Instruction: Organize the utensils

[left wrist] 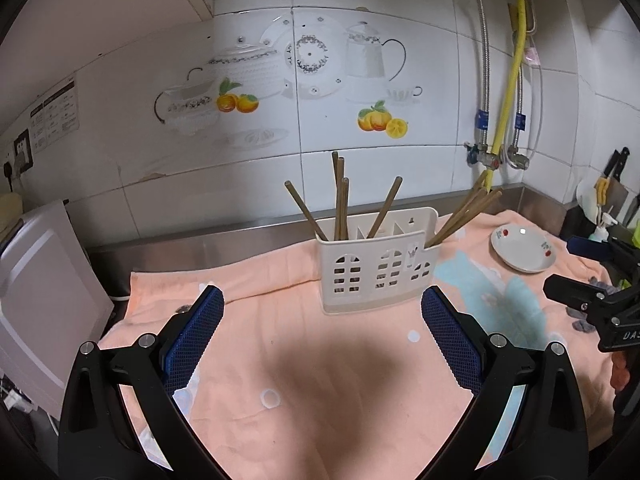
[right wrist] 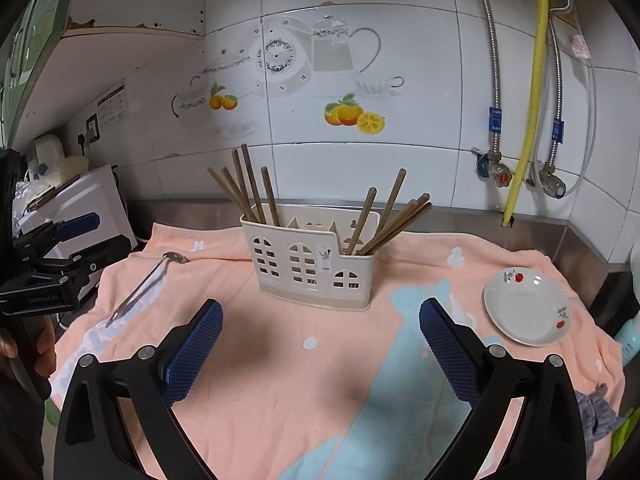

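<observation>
A cream plastic utensil holder with window cut-outs stands on the peach towel. Several wooden chopsticks lean in its left and right compartments. A metal spoon lies flat on the towel, left of the holder. My left gripper hangs open in front of the holder with nothing between its blue pads. My right gripper is open too, just short of the holder. Each gripper shows at the edge of the other's view.
A white plate with red flowers rests on the towel at the right. A white appliance stands at the left. Tiled wall, hoses and valves lie behind. A grey cloth sits at the right edge.
</observation>
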The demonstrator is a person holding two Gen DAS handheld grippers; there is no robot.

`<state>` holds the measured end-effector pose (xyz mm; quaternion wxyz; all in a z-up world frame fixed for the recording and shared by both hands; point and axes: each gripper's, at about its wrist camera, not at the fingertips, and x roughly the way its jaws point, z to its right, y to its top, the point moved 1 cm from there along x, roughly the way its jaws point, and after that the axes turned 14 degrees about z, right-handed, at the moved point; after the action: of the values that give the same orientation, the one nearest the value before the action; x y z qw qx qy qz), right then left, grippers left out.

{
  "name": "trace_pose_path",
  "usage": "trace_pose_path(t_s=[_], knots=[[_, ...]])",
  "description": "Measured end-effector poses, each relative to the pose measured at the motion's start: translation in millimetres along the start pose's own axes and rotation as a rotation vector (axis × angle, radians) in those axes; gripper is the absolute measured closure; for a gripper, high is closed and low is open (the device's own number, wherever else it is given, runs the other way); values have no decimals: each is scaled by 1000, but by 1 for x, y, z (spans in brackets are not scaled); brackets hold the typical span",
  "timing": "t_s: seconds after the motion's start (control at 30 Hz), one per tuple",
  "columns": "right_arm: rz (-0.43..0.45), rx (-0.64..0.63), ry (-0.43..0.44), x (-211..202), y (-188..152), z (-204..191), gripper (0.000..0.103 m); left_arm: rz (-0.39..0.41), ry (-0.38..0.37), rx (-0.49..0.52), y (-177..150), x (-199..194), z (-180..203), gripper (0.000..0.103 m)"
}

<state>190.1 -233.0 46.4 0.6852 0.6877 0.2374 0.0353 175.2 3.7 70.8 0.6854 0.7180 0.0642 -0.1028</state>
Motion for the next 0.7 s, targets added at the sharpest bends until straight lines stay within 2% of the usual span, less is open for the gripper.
trace_pose_path(t_s=[0.7], knots=[[-8, -11, -29, -25, -21, -24, 7, -33, -54, -28, -29, -37, -8, 5]])
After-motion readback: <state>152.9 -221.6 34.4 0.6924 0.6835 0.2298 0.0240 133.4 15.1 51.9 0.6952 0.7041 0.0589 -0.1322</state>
